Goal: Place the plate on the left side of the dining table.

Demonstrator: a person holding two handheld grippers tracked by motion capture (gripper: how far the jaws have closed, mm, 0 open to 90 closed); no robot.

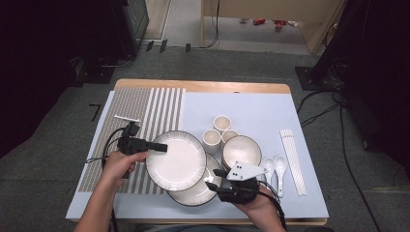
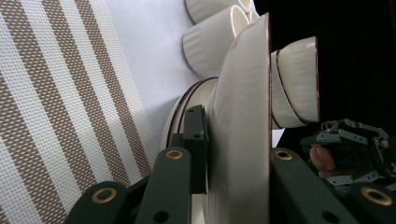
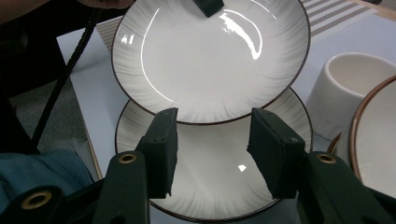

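Observation:
A white plate with a dark rim (image 1: 176, 159) lies tilted, overlapping a second matching plate (image 1: 198, 193) below it. My left gripper (image 1: 162, 147) is shut on the upper plate's left rim. In the left gripper view the plate's edge (image 2: 243, 116) runs between the two jaws. My right gripper (image 1: 214, 178) is at the lower plate's right side, open. In the right gripper view its pads (image 3: 163, 144) stand apart above the lower plate (image 3: 210, 186) with nothing pressed between them. The upper plate (image 3: 210, 60) lies just beyond them.
Three cups (image 1: 211, 139) and a stack of bowls (image 1: 241, 151) stand right of the plates. Two white spoons (image 1: 274, 166) and chopsticks (image 1: 292, 159) lie farther right. A striped placemat (image 1: 145, 106) covers the table's left side, with a small white stick (image 1: 126, 118) on it.

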